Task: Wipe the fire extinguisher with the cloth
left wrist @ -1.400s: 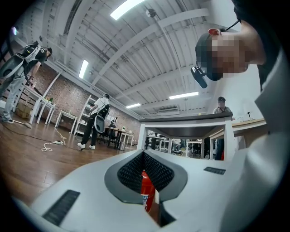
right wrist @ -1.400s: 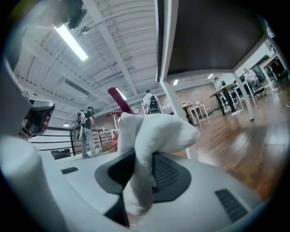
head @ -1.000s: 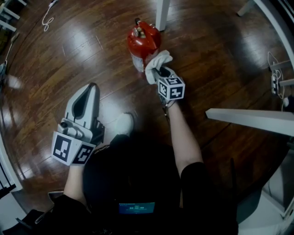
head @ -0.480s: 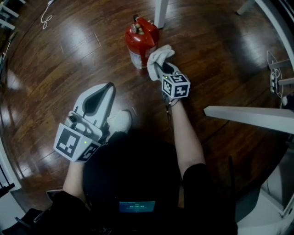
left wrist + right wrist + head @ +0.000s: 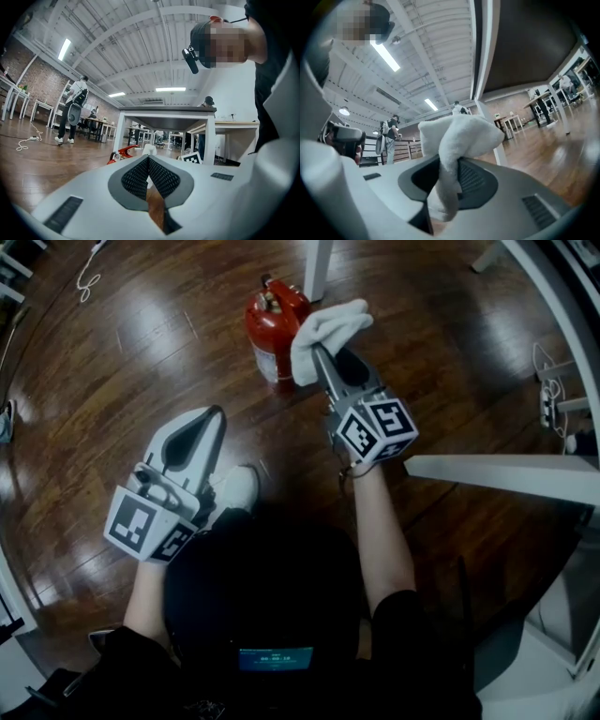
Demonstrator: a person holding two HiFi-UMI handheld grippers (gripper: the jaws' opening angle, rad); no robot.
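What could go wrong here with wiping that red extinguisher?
The fire extinguisher stands free on the floor and the left gripper is shut well away from it, so a hard wipe might tip it. The cloth bunches loose past the right gripper and could snag on the valve.

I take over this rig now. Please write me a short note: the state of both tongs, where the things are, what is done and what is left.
Tongs: right tongs shut on the white cloth, raised beside the top of the red fire extinguisher; whether they touch cannot be told. The left tongs are shut and empty, low over the wooden floor.
Things: the fire extinguisher stands upright on the floor by a white table leg.
Done: the cloth is gripped. How much is wiped does not show.
Left: probably lower the cloth onto the body and wipe around it.
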